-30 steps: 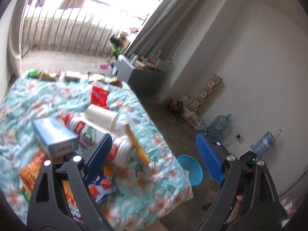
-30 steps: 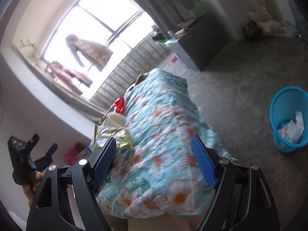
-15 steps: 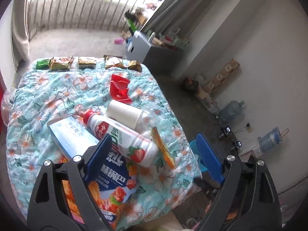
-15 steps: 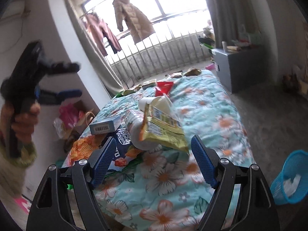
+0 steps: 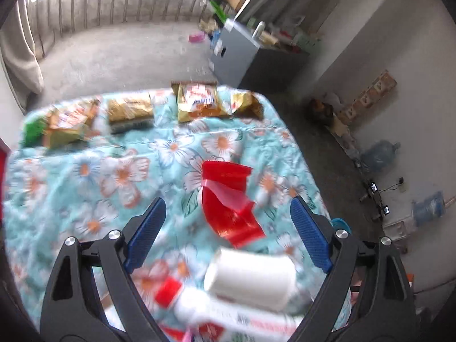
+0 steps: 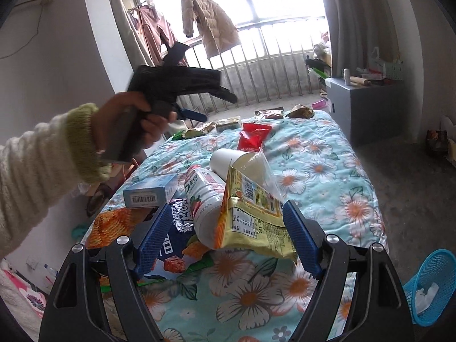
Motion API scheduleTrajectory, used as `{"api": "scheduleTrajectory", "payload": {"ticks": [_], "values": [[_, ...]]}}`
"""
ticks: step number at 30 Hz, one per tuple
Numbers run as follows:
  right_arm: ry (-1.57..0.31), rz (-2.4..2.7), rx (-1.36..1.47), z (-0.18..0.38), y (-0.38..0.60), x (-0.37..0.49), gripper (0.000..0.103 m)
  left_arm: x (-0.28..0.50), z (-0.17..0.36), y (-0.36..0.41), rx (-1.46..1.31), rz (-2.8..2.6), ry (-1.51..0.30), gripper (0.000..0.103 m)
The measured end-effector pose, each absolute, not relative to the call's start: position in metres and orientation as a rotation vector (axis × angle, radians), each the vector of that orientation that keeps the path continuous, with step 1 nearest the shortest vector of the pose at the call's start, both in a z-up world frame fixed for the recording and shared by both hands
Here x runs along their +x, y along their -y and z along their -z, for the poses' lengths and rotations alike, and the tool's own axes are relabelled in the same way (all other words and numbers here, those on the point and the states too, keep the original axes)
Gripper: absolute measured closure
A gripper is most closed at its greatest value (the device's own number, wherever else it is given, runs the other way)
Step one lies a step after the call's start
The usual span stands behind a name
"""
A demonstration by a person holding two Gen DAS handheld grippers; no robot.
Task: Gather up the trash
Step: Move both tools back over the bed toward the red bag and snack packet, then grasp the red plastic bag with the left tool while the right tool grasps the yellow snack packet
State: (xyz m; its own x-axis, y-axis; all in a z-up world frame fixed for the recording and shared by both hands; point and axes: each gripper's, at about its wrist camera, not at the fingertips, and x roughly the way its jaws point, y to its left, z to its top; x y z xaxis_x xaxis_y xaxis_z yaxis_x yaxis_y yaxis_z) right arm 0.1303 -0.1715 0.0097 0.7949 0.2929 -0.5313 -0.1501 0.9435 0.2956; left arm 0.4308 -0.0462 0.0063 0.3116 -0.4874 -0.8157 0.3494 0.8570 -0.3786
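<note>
You are working over the floral bedspread [image 6: 327, 176], where the trash is lying in a heap: a yogurt bottle [image 6: 203, 199], a yellow wrapper [image 6: 253, 216] leaning on it, a white cup [image 5: 250, 276] and a red wrapper [image 5: 230, 199] beyond. The blue basket [image 6: 433, 282] is standing on the floor beside the bedspread's near corner. You are holding your left gripper [image 5: 226, 235] spread wide and empty above the red wrapper, and your right gripper [image 6: 225, 238] is gaping wide and empty before the bottle.

Home bedroom: floral-quilted bed [image 6: 313, 154], hanging coats [image 6: 208, 17]

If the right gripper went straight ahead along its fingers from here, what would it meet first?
Most likely the yellow snack packet, which lies between the open fingers of the right gripper and leans on the white bottle just behind it. Depth is hard to judge through the fisheye, so how near it is stays unclear.
</note>
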Motion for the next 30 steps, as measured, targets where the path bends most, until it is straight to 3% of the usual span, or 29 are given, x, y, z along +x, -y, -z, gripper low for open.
{"api": "scheduleTrajectory", "payload": {"ticks": [4, 18, 25, 30], "values": [[-0.622, -0.234, 0.240, -0.004, 0.170, 0.140, 0.025, 0.458, 0.033, 0.052, -0.205, 0.521, -1.232, 0.039], [-0.636, -0.223, 0.205, -0.001, 0.164, 0.156, 0.031, 0.468, 0.072, 0.071, -0.190, 0.549, -1.289, 0.068], [-0.668, -0.219, 0.195, 0.003, 0.160, 0.159, 0.043, 0.461, 0.070, 0.075, -0.142, 0.568, -1.256, 0.092], [-0.692, -0.206, 0.180, 0.005, 0.158, 0.161, 0.051, 0.456, 0.068, 0.075, -0.135, 0.590, -1.229, 0.098]]}}
